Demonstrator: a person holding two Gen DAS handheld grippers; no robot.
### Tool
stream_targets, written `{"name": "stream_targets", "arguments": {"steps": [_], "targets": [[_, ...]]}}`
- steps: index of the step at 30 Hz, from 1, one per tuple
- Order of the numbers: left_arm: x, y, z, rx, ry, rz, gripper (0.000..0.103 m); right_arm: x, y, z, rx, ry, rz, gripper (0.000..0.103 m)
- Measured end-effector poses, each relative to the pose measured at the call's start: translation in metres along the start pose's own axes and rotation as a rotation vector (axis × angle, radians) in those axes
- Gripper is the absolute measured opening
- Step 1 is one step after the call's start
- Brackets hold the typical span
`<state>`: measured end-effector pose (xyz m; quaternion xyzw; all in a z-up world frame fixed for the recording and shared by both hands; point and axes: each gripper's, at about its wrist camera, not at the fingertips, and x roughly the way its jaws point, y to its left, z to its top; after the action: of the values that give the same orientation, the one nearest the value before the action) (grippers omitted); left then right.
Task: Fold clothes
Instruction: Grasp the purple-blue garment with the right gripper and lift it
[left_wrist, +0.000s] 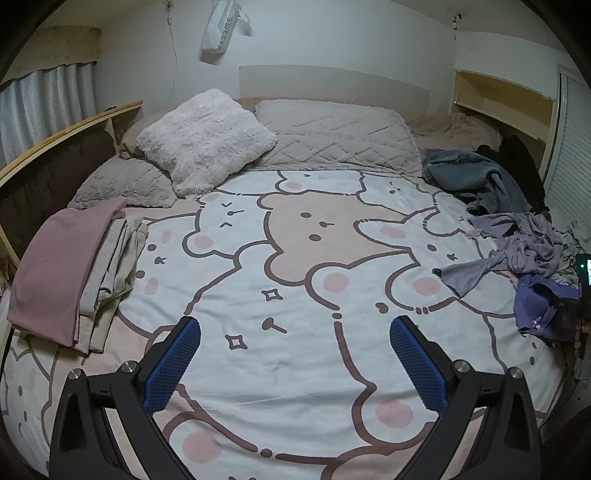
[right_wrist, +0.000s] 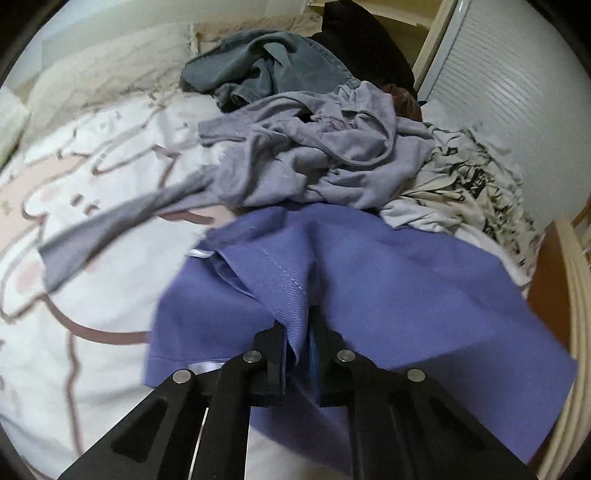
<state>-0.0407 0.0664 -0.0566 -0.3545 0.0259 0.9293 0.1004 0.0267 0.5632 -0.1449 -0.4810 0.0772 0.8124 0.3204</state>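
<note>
While the left tongs hang spread wide and empty above the bed, the right tongs pinch a fold of the purple garment, which lies just beside the crumpled lilac clothes.

A bedspread printed with cartoon bears is seen spread flat beneath and ahead of the left tool. A fluffy white cushion is propped far ahead, to the left, against grey quilted pillows. A white bag is hung on the wall above them. A curtain is seen far left, a slatted white door ahead-right of the right tool
</note>
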Motion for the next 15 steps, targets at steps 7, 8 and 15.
{"name": "stream_targets", "arguments": {"steps": [7,8,15], "targets": [[-0.024,0.001,0.003,0.017,-0.066,-0.022,0.103,-0.050,0.060,0.000,0.049,-0.044,0.316,0.008],[-0.028,0.003,0.002,0.021,-0.079,-0.017,0.103,-0.059,0.071,0.000,0.056,-0.053,0.368,0.008],[-0.050,0.037,-0.002,-0.041,-0.125,0.027,0.103,-0.146,0.181,0.004,0.010,-0.100,0.770,0.008]]}}
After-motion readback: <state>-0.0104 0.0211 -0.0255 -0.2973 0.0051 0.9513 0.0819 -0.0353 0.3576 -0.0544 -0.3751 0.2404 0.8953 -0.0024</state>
